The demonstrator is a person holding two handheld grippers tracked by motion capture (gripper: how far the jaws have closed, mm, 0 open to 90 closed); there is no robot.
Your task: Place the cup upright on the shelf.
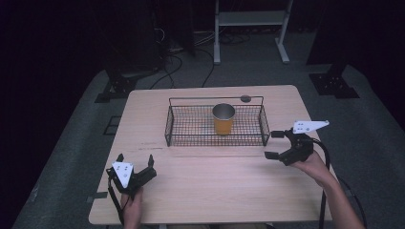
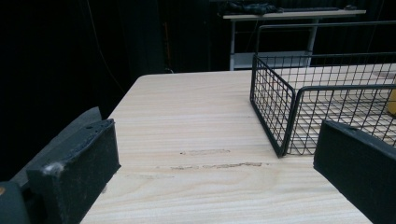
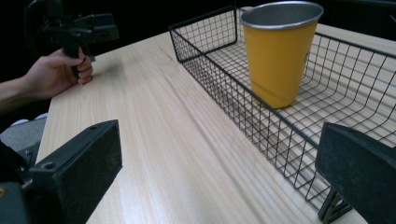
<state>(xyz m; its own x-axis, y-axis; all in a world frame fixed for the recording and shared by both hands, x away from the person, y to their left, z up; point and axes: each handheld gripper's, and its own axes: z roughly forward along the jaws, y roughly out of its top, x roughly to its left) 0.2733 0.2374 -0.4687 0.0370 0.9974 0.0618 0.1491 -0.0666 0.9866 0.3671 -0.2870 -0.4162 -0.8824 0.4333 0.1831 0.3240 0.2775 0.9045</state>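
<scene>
Both my grippers, left [image 1: 136, 164] and right [image 1: 275, 143], have fingers spread and empty; yellow cup [image 1: 223, 119] stands upright inside wire basket [image 1: 168, 125] on the table [image 1: 200, 186]; risk: clipping basket rim, tipping cup.

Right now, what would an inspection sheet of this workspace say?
Surface: pale wooden table, a few scuff marks near the basket's front left corner.
Job's things: yellow metal cup upright inside the black wire basket.
Clutter: small dark round disc on the table behind the basket.
Grippers: left claw open, empty, at the near left; right claw open, empty, beside the basket's right end.
Cables: black cable trails from the right claw; more on the floor behind.
Surroundings: dark room, grey floor, white metal stand at the back.
</scene>
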